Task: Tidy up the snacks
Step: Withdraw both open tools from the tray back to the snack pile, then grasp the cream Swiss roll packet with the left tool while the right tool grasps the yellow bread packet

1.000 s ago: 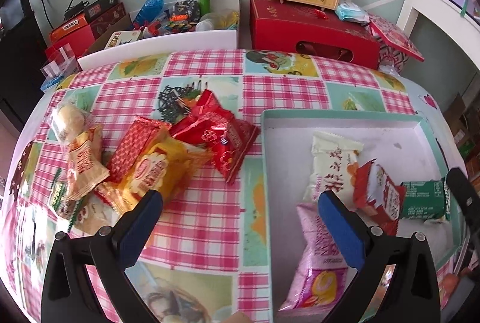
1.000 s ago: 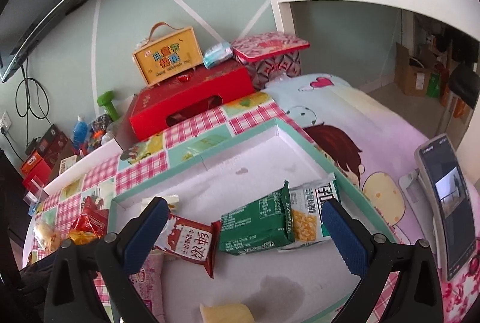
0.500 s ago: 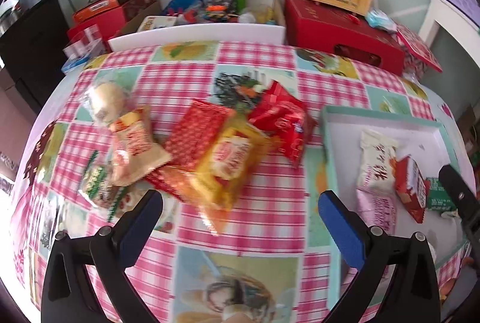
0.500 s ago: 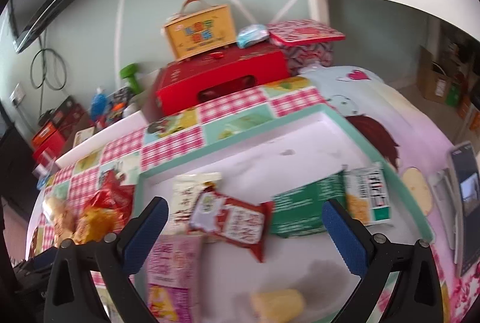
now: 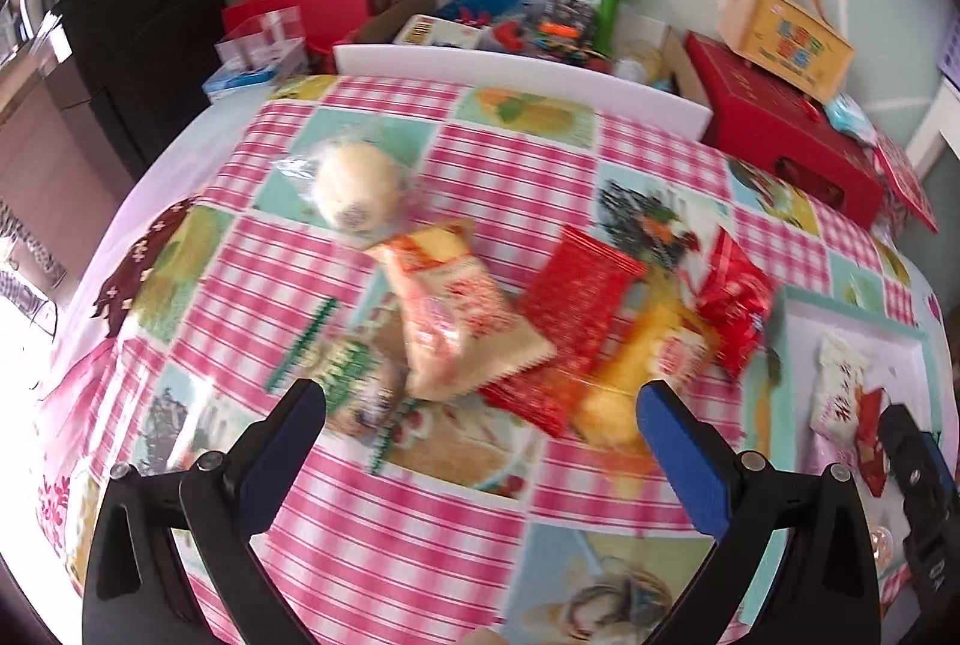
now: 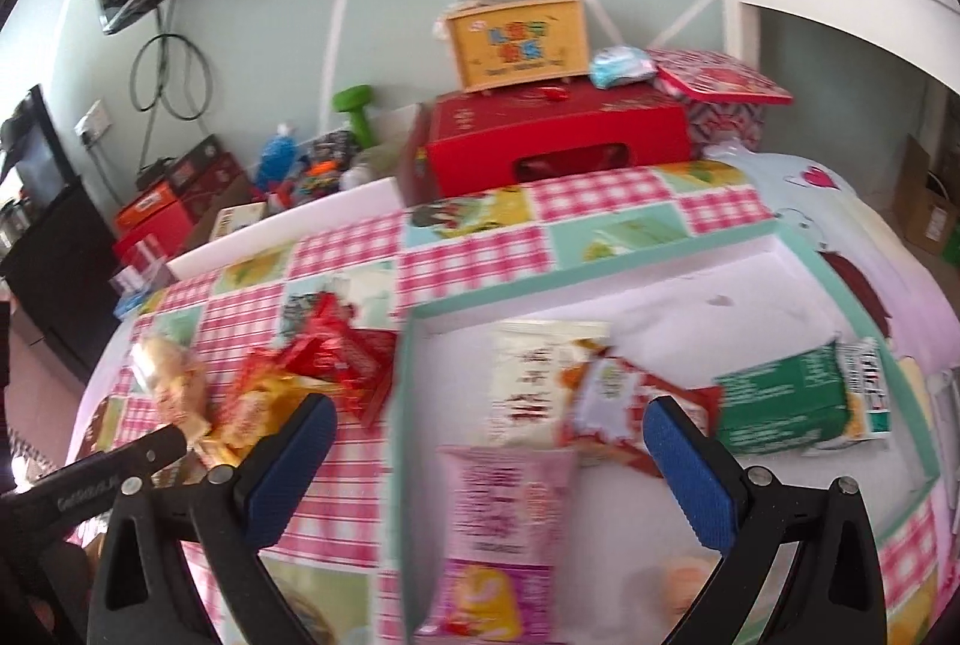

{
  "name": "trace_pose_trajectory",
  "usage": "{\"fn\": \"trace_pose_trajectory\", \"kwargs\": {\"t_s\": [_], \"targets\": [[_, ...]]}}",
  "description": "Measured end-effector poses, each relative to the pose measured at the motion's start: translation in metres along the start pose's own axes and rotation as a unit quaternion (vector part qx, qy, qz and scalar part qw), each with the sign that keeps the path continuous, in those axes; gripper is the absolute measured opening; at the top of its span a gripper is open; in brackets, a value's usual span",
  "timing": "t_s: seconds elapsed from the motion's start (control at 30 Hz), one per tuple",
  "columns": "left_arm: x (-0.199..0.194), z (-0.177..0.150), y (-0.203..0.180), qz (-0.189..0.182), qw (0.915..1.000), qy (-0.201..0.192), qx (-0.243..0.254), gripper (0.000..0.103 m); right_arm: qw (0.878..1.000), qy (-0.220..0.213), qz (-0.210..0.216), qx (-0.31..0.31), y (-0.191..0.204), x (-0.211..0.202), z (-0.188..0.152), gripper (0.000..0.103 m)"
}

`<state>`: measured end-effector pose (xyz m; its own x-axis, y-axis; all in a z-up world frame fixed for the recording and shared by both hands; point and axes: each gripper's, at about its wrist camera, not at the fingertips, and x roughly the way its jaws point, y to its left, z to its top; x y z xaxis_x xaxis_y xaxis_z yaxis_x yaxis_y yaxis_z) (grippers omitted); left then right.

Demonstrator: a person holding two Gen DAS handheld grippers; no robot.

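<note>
Left gripper [image 5: 480, 441] jaws spread wide, empty. Right gripper [image 6: 489, 456] jaws likewise wide apart, empty.

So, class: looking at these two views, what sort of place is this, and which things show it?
Most likely a lived-in home room: a pink checked picture tablecloth, a green dumbbell among floor clutter, and stacked red gift boxes against a pale green wall.
</note>
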<state>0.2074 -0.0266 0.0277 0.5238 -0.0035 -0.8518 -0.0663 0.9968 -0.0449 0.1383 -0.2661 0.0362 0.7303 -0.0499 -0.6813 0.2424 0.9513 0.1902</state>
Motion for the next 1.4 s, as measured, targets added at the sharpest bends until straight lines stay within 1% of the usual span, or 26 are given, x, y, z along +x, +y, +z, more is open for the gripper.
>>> {"fn": "trace_pose_trajectory", "kwargs": {"t_s": [0.23, 0.3, 0.5, 0.67, 0.77, 0.9, 1.0, 1.13, 1.23, 1.3, 1.37, 1.4], "targets": [[0.008, 0.012, 0.035, 0.012, 0.9988, 0.005, -0.047, 0.103, 0.999, 0.016, 0.021, -0.028, 0.041, 0.011, -0.009, 0.103], [0.011, 0.014, 0.042, 0.017, 0.9984, 0.005, -0.054, 0.103, 0.999, 0.019, 0.023, -0.030, 0.050, 0.015, -0.011, 0.103], [0.025, 0.019, 0.054, 0.015, 0.9975, 0.017, -0.066, 0.103, 0.998, 0.035, 0.034, -0.031, 0.071, 0.031, -0.017, 0.103], [0.031, 0.026, 0.057, 0.019, 0.9975, 0.021, -0.064, 0.103, 0.997, 0.038, 0.040, -0.045, 0.089, 0.040, -0.022, 0.103], [0.035, 0.032, 0.056, 0.009, 0.9976, 0.023, -0.065, 0.103, 0.997, 0.045, 0.044, -0.048, 0.097, 0.047, -0.025, 0.103], [0.041, 0.037, 0.049, -0.007, 0.9974, 0.022, -0.069, 0.103, 0.996, 0.053, 0.032, -0.061, 0.106, 0.057, -0.029, 0.103], [0.049, 0.038, 0.041, -0.012, 0.9978, 0.029, -0.058, 0.103, 0.996, 0.061, 0.032, -0.063, 0.108, 0.063, -0.030, 0.102], [0.057, 0.039, 0.031, -0.005, 0.9988, 0.025, -0.041, 0.103, 0.995, 0.063, 0.029, -0.067, 0.112, 0.068, -0.033, 0.101], [0.064, 0.038, 0.024, -0.012, 0.9991, 0.029, -0.028, 0.097, 0.995, 0.060, 0.028, -0.070, 0.115, 0.069, -0.033, 0.100], [0.066, 0.037, 0.020, -0.014, 0.9993, 0.029, -0.019, 0.088, 0.996, 0.055, 0.030, -0.067, 0.117, 0.068, -0.033, 0.098], [0.068, 0.036, 0.017, -0.015, 0.9994, 0.028, -0.010, 0.085, 0.996, 0.051, 0.033, -0.060, 0.116, 0.067, -0.032, 0.096], [0.070, 0.036, 0.016, -0.017, 0.9994, 0.029, -0.007, 0.084, 0.996, 0.050, 0.035, -0.058, 0.116, 0.067, -0.032, 0.093]]}}
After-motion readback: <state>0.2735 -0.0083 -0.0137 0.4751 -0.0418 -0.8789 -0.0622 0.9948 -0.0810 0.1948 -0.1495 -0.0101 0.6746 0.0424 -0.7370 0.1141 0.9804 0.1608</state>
